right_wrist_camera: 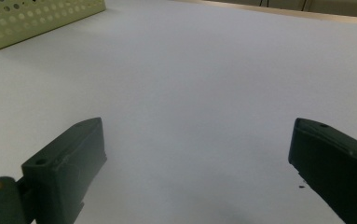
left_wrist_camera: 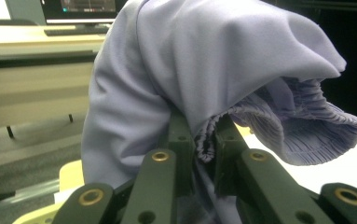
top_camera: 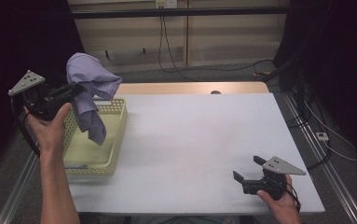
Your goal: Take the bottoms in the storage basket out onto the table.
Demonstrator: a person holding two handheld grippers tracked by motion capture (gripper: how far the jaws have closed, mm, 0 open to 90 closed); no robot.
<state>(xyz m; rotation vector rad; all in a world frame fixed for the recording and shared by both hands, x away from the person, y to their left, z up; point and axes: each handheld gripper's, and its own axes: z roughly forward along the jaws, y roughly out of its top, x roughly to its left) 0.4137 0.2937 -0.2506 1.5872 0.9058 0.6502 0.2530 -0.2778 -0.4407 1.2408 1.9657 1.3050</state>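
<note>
one lilac garment (top_camera: pixel 91 88) clenched in left claw (top_camera: pixel 76 88) above basket (top_camera: pixel 115 140) at worktop's left edge; likely next: lay it on worktop; right claw (top_camera: pixel 247 169) released

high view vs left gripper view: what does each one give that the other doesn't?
High view alone: the right gripper, fingers apart, low over the white table, and the person's forearms. Left gripper view alone: the close-up of the fingers shut on the ribbed hem, plus a monitor behind. Both: the lavender cloth held by the left gripper above the yellow basket.
</note>
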